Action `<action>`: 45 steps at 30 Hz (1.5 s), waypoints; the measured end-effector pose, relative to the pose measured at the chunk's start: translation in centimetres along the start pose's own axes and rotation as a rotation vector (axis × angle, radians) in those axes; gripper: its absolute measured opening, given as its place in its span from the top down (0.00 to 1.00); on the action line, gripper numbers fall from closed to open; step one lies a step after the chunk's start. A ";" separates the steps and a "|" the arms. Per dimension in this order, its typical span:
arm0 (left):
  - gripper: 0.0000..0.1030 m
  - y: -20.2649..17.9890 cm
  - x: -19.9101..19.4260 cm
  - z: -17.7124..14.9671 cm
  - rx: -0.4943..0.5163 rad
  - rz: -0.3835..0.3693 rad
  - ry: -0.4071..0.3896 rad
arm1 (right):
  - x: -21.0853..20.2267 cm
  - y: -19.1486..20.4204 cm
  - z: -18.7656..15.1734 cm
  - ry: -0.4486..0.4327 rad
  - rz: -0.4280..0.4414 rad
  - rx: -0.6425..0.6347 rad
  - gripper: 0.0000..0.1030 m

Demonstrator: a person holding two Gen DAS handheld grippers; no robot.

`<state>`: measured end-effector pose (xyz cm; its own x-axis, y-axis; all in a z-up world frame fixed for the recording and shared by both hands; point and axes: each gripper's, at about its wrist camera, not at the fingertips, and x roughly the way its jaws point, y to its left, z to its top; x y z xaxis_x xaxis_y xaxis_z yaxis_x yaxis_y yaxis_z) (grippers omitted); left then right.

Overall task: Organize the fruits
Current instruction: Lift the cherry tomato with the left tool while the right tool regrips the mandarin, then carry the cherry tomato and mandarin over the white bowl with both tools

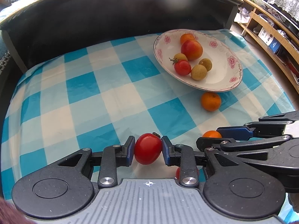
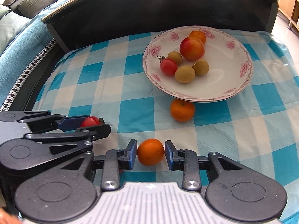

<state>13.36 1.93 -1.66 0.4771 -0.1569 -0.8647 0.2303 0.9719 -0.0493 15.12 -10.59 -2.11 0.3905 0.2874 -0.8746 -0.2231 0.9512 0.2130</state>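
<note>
Two claws sit side by side: left claw (image 1: 148, 149) clamps a red tomato (image 1: 148, 148), right claw (image 2: 151, 154) clamps a small orange (image 2: 151, 154). Beyond lies checked bench (image 1: 84, 97), then the flowered plate (image 2: 233, 85), another orange (image 2: 182, 110) at its near rim.

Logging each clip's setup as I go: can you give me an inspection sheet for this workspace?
Surface: blue-and-white checked tablecloth.
Job's things: floral plate holding a peach, a small orange, a cherry tomato and three longans; loose orange on the cloth beside the plate's near rim.
Grippers: left gripper shut on a red tomato; right gripper shut on a small orange; the two grippers sit side by side.
Clutter: another red fruit, half hidden under the left gripper.
Cables: nothing seen.
Surroundings: dark board behind the table; sofa; wooden shelving.
</note>
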 end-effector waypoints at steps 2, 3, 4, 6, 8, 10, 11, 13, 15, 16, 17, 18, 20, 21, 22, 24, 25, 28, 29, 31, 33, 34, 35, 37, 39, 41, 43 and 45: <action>0.63 0.0 0.2 -0.1 0.000 0.003 0.005 | 0.1 0.1 -0.1 -0.002 0.002 -0.002 0.66; 0.63 0.0 0.2 -0.1 0.000 0.004 0.008 | 0.1 0.1 -0.1 -0.001 0.003 -0.001 0.65; 0.63 0.0 0.3 -0.2 0.003 0.007 0.012 | 0.1 0.1 -0.2 -0.001 0.005 -0.002 0.65; 0.63 -0.1 0.5 -0.4 0.012 0.015 0.020 | 0.2 -0.2 -0.3 0.004 0.017 0.011 0.65; 0.63 0.0 0.6 -0.5 0.009 0.013 0.024 | 0.4 -0.2 -0.4 0.009 0.020 0.016 0.65; 0.63 -0.1 0.5 -0.5 0.016 0.013 0.024 | 0.7 -0.1 -0.5 0.014 0.016 0.009 0.65; 0.63 -0.2 0.4 -0.5 0.020 0.007 0.022 | 0.6 0.0 -0.6 0.011 0.011 0.002 0.65; 0.63 -0.6 0.3 -0.4 0.031 0.001 0.016 | 0.5 0.1 -0.6 0.009 0.003 -0.002 0.65; 0.63 -1.0 0.1 -0.2 0.036 -0.008 0.009 | 0.3 -0.2 -0.6 0.005 -0.003 -0.002 0.65; 0.63 -1.1 0.0 0.0 0.037 -0.014 0.004 | 0.1 -0.3 -0.6 -0.001 -0.004 0.001 0.65; 0.63 -1.3 -0.2 0.2 0.038 -0.019 -0.003 | -0.2 -0.5 -0.6 -0.009 -0.005 0.005 0.65; 0.63 -1.5 -0.3 0.5 0.041 -0.023 -0.011 | -0.4 -0.6 -0.6 -0.017 -0.006 0.008 0.65; 0.63 -1.9 -0.6 1.1 0.041 -0.038 -0.023 | -1.0 -0.9 -0.5 -0.032 -0.015 0.012 0.65; 0.63 -2.1 -0.6 1.4 0.041 -0.044 -0.029 | -1.4 -1.1 -0.4 -0.039 -0.016 0.017 0.65; 0.63 -2.3 -0.7 1.7 0.043 -0.047 -0.034 | -1.7 -1.4 -0.3 -0.046 -0.016 0.024 0.65; 0.63 -2.8 -0.7 2.4 0.047 -0.049 -0.044 | -2.2 -1.8 0.1 -0.060 -0.024 0.036 0.65; 0.63 -3.1 -0.6 2.7 0.051 -0.050 -0.047 | -2.5 -2.1 0.3 -0.066 -0.027 0.040 0.65; 0.63 -3.6 -0.4 3.8 0.059 -0.053 -0.059 | -3.1 -2.7 1.0 -0.082 -0.045 0.040 0.65; 0.63 -3.7 -0.4 4.2 0.061 -0.054 -0.062 | -3.2 -2.8 1.4 -0.089 -0.056 0.035 0.65; 0.63 -4.0 -0.1 5.1 0.067 -0.056 -0.069 | -3.5 -3.3 2.0 -0.097 -0.067 0.032 0.65; 0.63 -4.5 0.2 6.1 0.072 -0.057 -0.075 | -3.7 -3.9 2.6 -0.105 -0.073 0.035 0.65; 0.64 -4.7 0.4 6.5 0.074 -0.059 -0.077 | -3.7 -4.2 3.0 -0.109 -0.078 0.036 0.65; 0.64 -5.0 0.6 7.0 0.077 -0.059 -0.078 | -3.7 -4.5 3.4 -0.113 -0.082 0.038 0.65; 0.64 -5.6 1.0 7.8 0.085 -0.055 -0.083 | -3.7 -5.1 4.1 -0.120 -0.087 0.044 0.65; 0.64 -5.9 1.6 8.4 0.087 -0.053 -0.082 | -3.5 -5.8 4.7 -0.126 -0.099 0.051 0.65; 0.64 -6.1 2.1 8.8 0.088 -0.050 -0.080 | -3.3 -6.5 5.3 -0.127 -0.107 0.062 0.65; 0.64 -6.2 2.5 9.1 0.085 -0.050 -0.079 | -2.9 -7.2 5.9 -0.129 -0.111 0.071 0.65; 0.64 -6.1 2.8 9.4 0.080 -0.047 -0.078 | -2.5 -7.8 6.3 -0.128 -0.108 0.079 0.65</action>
<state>21.22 -6.08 0.92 0.5280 -0.2184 -0.8207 0.3195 0.9464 -0.0463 21.49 -18.01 1.20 0.5197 0.1902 -0.8329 -0.1047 0.9817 0.1589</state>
